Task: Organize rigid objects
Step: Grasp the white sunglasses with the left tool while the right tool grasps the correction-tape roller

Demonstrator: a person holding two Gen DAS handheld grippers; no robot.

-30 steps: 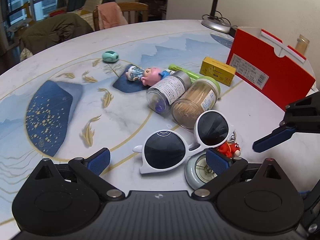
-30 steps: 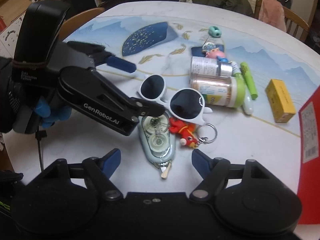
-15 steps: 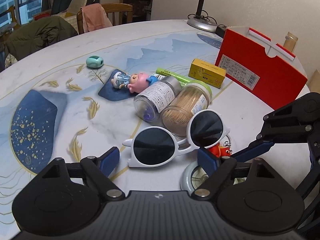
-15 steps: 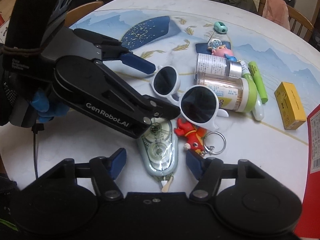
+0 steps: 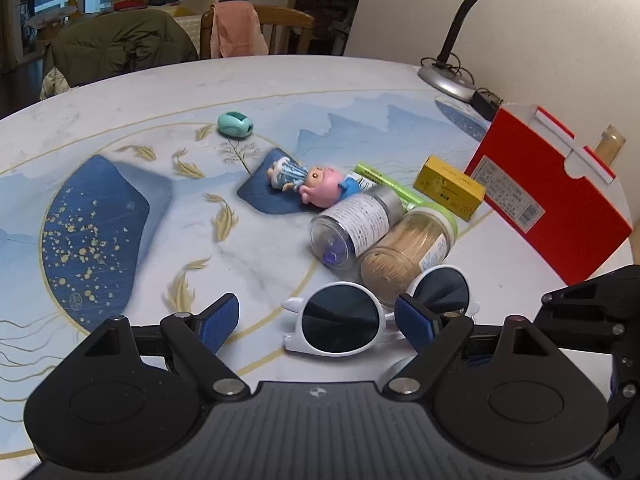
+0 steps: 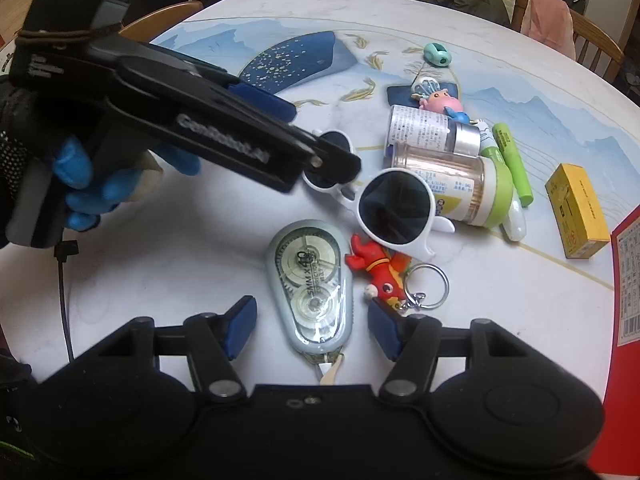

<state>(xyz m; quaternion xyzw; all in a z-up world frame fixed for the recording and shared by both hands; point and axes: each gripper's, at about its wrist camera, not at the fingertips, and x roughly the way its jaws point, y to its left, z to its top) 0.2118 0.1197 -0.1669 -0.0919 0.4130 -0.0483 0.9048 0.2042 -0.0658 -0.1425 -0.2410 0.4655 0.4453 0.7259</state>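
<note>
My left gripper (image 5: 316,316) is spread wide over the white sunglasses (image 5: 340,320) by the toothpick jar (image 5: 404,252). Right gripper (image 6: 310,326) is spread too, straddling the correction tape (image 6: 310,280). Should pinch the frame, not lens, w/ fingers level.

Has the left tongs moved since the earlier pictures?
Yes. In the right wrist view the left tongs have advanced over the sunglasses, now covering one lens; the correction tape lies unmoved.
</note>
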